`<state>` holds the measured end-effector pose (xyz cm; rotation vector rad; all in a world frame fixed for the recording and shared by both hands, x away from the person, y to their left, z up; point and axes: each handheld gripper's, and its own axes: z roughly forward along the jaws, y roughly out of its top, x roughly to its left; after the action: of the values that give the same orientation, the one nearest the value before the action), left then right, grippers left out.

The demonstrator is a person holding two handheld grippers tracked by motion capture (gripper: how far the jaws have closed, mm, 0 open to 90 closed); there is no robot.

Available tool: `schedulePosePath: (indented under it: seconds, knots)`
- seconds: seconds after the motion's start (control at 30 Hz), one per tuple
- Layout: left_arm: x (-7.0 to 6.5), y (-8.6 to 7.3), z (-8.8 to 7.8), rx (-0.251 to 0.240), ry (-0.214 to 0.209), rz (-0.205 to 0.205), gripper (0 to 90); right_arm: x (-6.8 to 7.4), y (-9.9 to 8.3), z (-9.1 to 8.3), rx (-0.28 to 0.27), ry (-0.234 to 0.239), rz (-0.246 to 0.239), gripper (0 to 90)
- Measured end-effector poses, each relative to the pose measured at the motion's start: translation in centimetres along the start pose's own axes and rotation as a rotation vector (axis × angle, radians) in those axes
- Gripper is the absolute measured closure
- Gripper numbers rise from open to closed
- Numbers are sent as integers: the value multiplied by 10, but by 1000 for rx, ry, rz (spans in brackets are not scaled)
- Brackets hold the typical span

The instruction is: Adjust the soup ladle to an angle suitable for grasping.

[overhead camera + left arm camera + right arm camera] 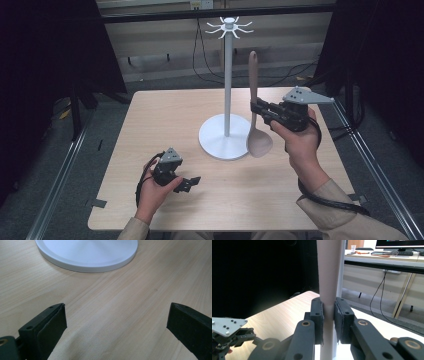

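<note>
Right tool [256, 107] clamps the long-handled wooden spoon [255, 120] upright beside the white hook stand [228, 100], probably for hanging; left tool [192, 182] rests wide open on the light wooden desk [150, 130].

- The stand [227, 135] rises from the middle of the table [150, 125].
- A spoon [256, 125] hangs upright just right of the stand's pole, clamped in the right gripper [257, 109].
- The left gripper [192, 183] sits near the table's front edge, left of the stand's base.
</note>
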<state>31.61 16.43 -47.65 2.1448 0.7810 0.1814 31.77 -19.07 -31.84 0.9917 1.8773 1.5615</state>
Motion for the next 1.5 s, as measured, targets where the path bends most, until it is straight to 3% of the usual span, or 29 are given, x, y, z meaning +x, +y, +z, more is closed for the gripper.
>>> schedulePosePath:
  seconds: [0.9, 1.5]
  knots:
    - [1, 0, -1, -8, 0, -9, 24, 11, 30, 24, -12, -44, -7, 788]
    - [2, -1, -1, -12, -6, -12, 24, 10, 33, 35, 1, -63, -1, 787]
